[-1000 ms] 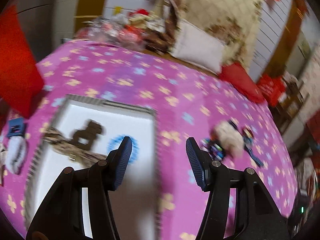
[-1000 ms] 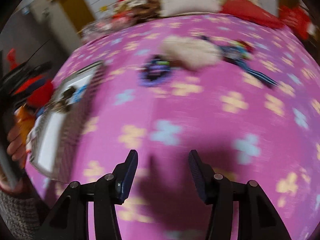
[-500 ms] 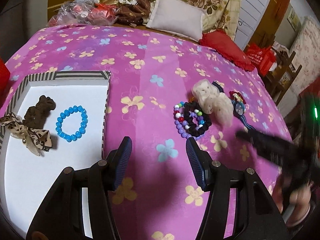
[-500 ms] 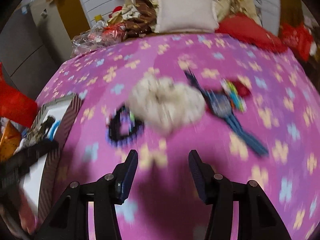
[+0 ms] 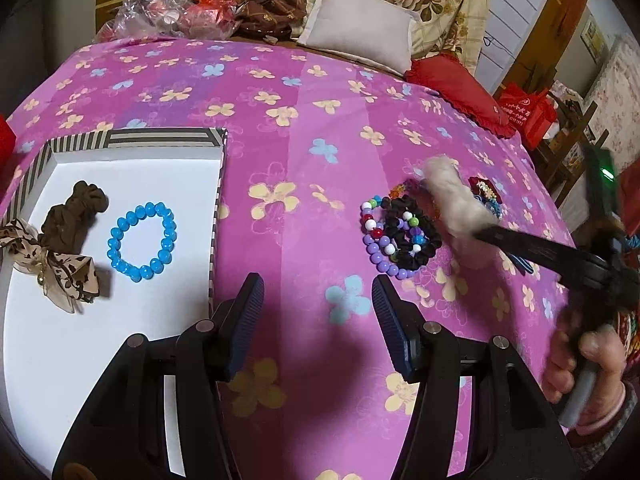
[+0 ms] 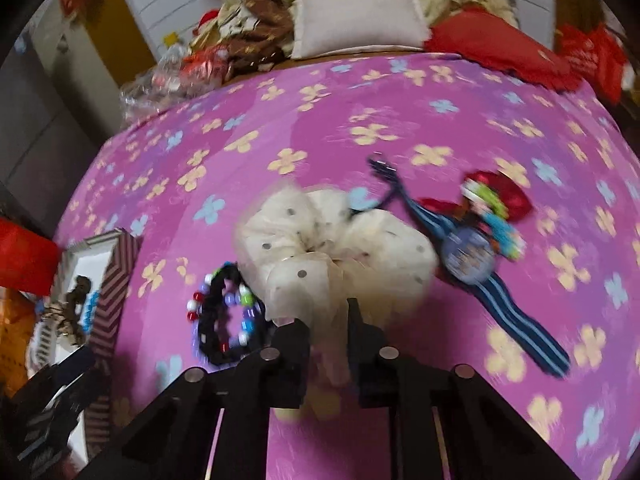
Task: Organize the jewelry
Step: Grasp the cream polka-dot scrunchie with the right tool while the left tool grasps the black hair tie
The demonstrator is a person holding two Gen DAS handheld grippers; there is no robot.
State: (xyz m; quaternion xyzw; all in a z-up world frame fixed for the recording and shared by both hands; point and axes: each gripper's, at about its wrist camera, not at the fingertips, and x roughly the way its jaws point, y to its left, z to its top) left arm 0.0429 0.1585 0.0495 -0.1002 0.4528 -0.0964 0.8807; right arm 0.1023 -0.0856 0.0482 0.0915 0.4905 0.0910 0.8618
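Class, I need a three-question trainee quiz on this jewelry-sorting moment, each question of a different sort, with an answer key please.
1. True or false: the blue bead bracelet lies inside the striped box.
2. What is the right tool shut on?
A. cream scrunchie
B. watch
C. red cushion
3. Fill in: the left tool is ____ and holds nothing.

Key: 1 true; 2 A; 3 open.

Your left gripper (image 5: pixel 318 312): black angular arms, round silver pivot screws, dark blue ribbed finger pads (image 5: pixel 249 320). Right gripper (image 6: pixel 328 320): same black build and silver screws, with a green indicator light on its body and a grey handle. Your right hand (image 5: pixel 580 364) shows a pink cuff under a grey knit sleeve.
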